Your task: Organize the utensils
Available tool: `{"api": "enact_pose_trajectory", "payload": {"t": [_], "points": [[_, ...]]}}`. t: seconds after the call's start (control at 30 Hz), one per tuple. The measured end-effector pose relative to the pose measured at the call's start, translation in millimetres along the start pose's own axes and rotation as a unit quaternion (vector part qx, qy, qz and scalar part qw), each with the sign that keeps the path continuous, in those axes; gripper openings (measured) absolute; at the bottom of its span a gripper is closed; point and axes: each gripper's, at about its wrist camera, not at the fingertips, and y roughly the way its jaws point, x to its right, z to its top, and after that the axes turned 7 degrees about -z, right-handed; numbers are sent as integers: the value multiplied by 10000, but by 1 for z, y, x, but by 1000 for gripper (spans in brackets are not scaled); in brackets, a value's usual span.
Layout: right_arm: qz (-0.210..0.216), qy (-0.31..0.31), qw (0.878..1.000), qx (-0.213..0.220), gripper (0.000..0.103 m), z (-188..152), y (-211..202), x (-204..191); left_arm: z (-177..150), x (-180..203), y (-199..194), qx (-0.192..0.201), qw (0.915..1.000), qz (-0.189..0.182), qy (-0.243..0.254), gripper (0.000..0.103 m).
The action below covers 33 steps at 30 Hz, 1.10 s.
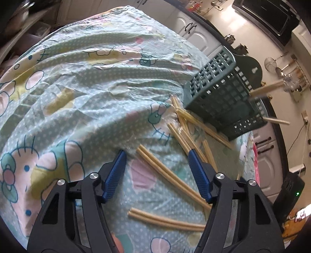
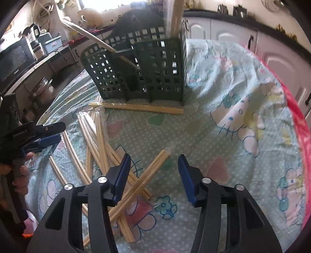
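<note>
Several wrapped pairs of wooden chopsticks [image 1: 171,175] lie scattered on the patterned tablecloth [image 1: 87,87]. A dark green perforated utensil holder [image 1: 219,93] stands at the right, with chopsticks [image 1: 268,88] sticking out of it. My left gripper [image 1: 156,153] is open and empty above a chopstick pair. In the right wrist view the holder [image 2: 143,68] stands at the far side, holding chopsticks [image 2: 176,15] and a metal utensil [image 2: 91,38]. My right gripper [image 2: 153,157] is open and empty over a chopstick bundle [image 2: 143,179]. The left gripper [image 2: 48,140] shows at the left edge.
One chopstick pair [image 2: 140,107] lies right against the holder's base. Kitchen cabinets [image 2: 233,37] and a counter with a microwave [image 2: 13,62] surround the table. A pink cloth edge [image 2: 299,126] runs along the table's right side.
</note>
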Motion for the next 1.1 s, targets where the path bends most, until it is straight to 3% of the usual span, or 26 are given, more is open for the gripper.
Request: {"api": "enact_pose_trajectory", "payload": {"t": [0.27, 0.57, 0.6, 0.9, 1.1], "points": [[236, 164, 9995, -118, 25, 5, 8, 4, 9, -4, 5, 49, 9996, 279, 20, 36], [298, 117, 9995, 17, 20, 6, -2, -1, 17, -11, 7, 35, 9987, 508, 68, 13], [299, 95, 9995, 59, 15, 6, -4, -3, 18, -11, 7, 30, 9987, 499, 63, 12], [274, -142, 9985, 457, 14, 11, -32, -16, 23, -14, 3, 40, 9994, 333, 118, 3], [240, -403, 9952, 862, 11, 18, -61, -30, 25, 1, -23, 375, 9985, 163, 366, 1]]}}
